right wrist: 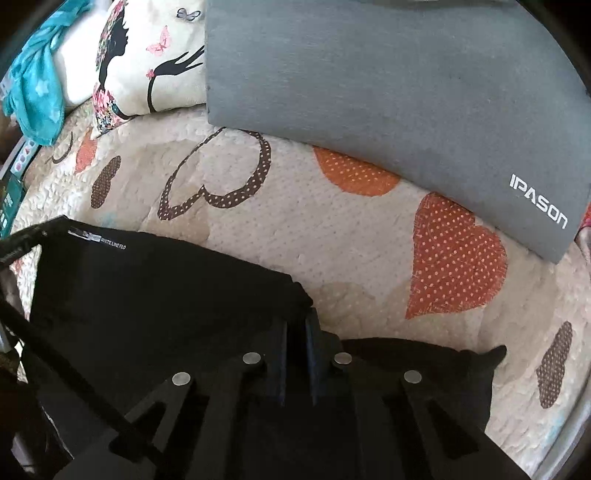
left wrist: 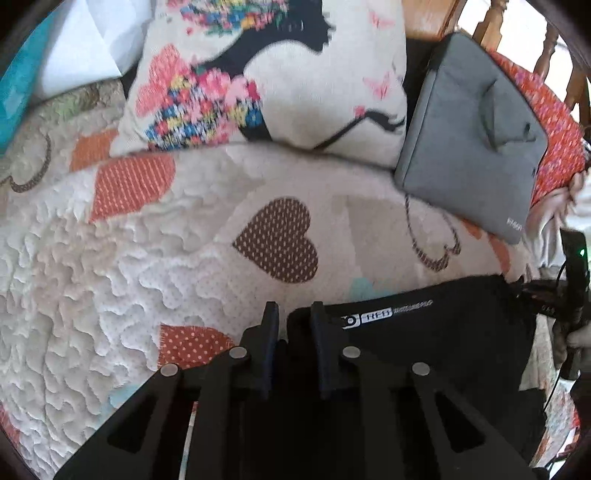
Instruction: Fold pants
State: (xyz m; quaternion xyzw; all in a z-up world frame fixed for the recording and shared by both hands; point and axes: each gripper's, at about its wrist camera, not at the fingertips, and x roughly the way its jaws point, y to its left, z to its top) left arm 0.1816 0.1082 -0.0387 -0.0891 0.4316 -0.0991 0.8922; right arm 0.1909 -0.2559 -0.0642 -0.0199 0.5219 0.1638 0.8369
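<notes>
Black pants [left wrist: 443, 339] with a small white printed label lie on a quilted bedspread [left wrist: 147, 258] with heart patches. In the left wrist view my left gripper [left wrist: 294, 315] is at the left corner of the pants' far edge, its jaws shut on that black fabric. In the right wrist view the pants [right wrist: 147, 295] spread to the left, and my right gripper [right wrist: 297, 322] pinches their right corner, shut on the cloth. More black fabric [right wrist: 424, 369] trails to the right beneath that gripper. The bodies of both grippers hide the near part of the pants.
A grey laptop sleeve [left wrist: 469, 136] [right wrist: 369, 74] lies on the quilt [right wrist: 295, 229] just beyond the pants. A printed cushion [left wrist: 266, 74] [right wrist: 147, 62] sits behind, with teal cloth [right wrist: 37, 85] at the far left. Red patterned fabric [left wrist: 554, 122] and wooden rails [left wrist: 491, 22] stand at the right.
</notes>
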